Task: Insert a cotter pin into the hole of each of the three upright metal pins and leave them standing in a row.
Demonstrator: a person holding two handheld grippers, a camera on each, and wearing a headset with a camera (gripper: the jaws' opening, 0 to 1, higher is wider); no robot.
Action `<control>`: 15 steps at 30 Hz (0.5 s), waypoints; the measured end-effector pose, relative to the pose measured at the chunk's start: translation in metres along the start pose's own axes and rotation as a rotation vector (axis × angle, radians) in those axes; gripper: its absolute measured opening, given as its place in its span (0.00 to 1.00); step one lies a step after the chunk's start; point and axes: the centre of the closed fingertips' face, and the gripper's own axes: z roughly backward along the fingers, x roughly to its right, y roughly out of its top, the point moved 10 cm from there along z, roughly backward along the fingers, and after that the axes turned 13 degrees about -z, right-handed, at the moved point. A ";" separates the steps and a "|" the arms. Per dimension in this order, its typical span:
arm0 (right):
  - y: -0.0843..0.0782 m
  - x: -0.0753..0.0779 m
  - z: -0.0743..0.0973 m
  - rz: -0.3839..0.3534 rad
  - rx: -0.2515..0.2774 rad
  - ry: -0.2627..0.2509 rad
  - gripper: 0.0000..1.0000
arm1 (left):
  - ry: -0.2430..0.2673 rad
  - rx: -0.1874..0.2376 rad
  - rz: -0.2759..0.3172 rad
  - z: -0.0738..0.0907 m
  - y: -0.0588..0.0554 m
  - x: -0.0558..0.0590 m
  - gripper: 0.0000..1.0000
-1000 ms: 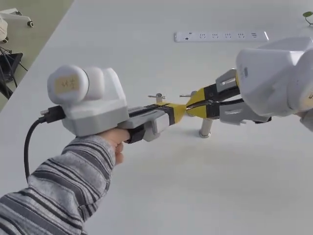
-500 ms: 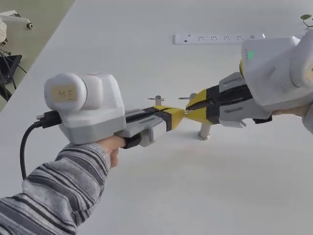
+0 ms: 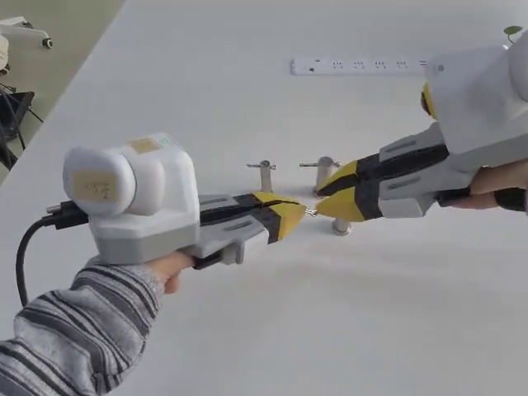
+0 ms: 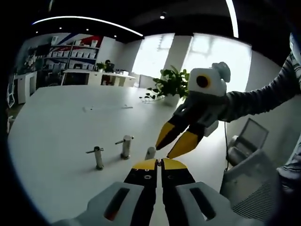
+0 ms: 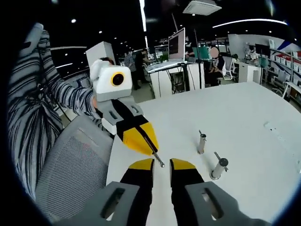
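My left gripper [image 3: 301, 213] is shut on a thin cotter pin [image 3: 311, 212] that pokes out of its yellow tips [image 4: 160, 162]. My right gripper [image 3: 318, 206] faces it tip to tip, jaws open around the pin's free end [image 5: 160, 161]. Behind them, two upright metal pins [image 3: 265, 175] [image 3: 324, 169] each carry a cotter pin through the top. A third upright pin [image 3: 341, 224] stands under the right gripper, with just its base showing. In the left gripper view the three [image 4: 98, 157] [image 4: 126, 146] [image 4: 150, 153] stand in a row.
A white power strip [image 3: 363, 63] lies at the far side of the white table [image 3: 247, 330]. A cable trails from the left gripper's rear [image 3: 33, 239]. Office chairs and desks stand beyond the table's edge.
The right gripper has drawn back to the right and risen; its jaws, closed against the left tips before, now stand apart. The left gripper sank slightly, still holding the cotter pin.
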 end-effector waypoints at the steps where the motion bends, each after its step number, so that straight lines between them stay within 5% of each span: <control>1: -0.002 -0.002 0.000 -0.017 -0.001 0.013 0.09 | 0.003 0.005 -0.002 0.001 0.000 0.000 0.00; 15: -0.016 -0.001 0.001 -0.133 0.025 0.104 0.09 | -0.077 0.047 -0.038 0.007 0.001 0.005 0.00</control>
